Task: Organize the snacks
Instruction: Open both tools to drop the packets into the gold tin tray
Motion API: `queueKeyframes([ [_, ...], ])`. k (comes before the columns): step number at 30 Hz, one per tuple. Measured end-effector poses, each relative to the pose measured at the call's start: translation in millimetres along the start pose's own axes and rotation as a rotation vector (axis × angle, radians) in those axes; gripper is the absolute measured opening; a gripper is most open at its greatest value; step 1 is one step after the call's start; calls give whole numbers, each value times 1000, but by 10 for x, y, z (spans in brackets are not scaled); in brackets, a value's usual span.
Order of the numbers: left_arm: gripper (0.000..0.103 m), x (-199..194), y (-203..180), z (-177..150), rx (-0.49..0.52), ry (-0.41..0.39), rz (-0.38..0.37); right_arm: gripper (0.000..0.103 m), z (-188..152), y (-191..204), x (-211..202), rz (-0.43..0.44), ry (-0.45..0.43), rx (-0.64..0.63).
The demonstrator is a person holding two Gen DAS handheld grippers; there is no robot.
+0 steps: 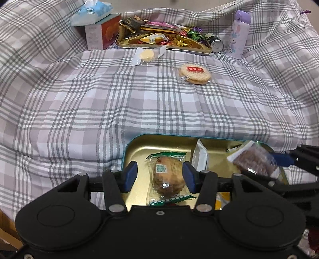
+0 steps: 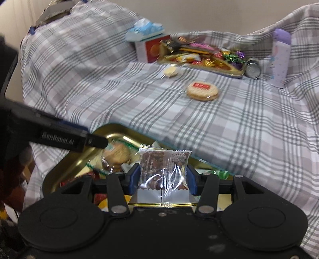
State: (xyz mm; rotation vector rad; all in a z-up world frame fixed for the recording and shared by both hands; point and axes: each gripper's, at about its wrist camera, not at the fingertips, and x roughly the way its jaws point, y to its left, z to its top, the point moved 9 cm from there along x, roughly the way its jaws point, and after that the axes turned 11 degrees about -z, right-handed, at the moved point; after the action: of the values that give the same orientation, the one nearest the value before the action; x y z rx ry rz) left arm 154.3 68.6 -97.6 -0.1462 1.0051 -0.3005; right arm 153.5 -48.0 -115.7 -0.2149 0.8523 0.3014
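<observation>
A gold tin tray (image 1: 139,145) lies near me on the plaid bed; it also shows in the right wrist view (image 2: 65,165). My left gripper (image 1: 159,175) is open, its blue pads either side of a wrapped golden pastry (image 1: 167,175) lying in the tray, left pad apart from it. My right gripper (image 2: 162,179) is shut on a clear packet of brown snack (image 2: 163,169) over the tray; it also shows in the left wrist view (image 1: 255,159). A wrapped round cracker (image 1: 195,74) and a small yellow wrapped biscuit (image 1: 146,55) lie loose on the bed.
At the back a second gold tray (image 1: 189,47) is heaped with candies and packets. Beside it stand a pink box (image 1: 101,33) topped with a blue tissue pack (image 1: 91,12), a lying can (image 1: 216,44) and a purple bottle (image 1: 239,33).
</observation>
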Motion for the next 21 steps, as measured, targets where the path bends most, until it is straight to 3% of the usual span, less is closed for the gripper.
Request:
queueKeyframes([
  [21,56,40,-58,-15,18,3,3,51,-32,19,35,-31,-12,-2],
])
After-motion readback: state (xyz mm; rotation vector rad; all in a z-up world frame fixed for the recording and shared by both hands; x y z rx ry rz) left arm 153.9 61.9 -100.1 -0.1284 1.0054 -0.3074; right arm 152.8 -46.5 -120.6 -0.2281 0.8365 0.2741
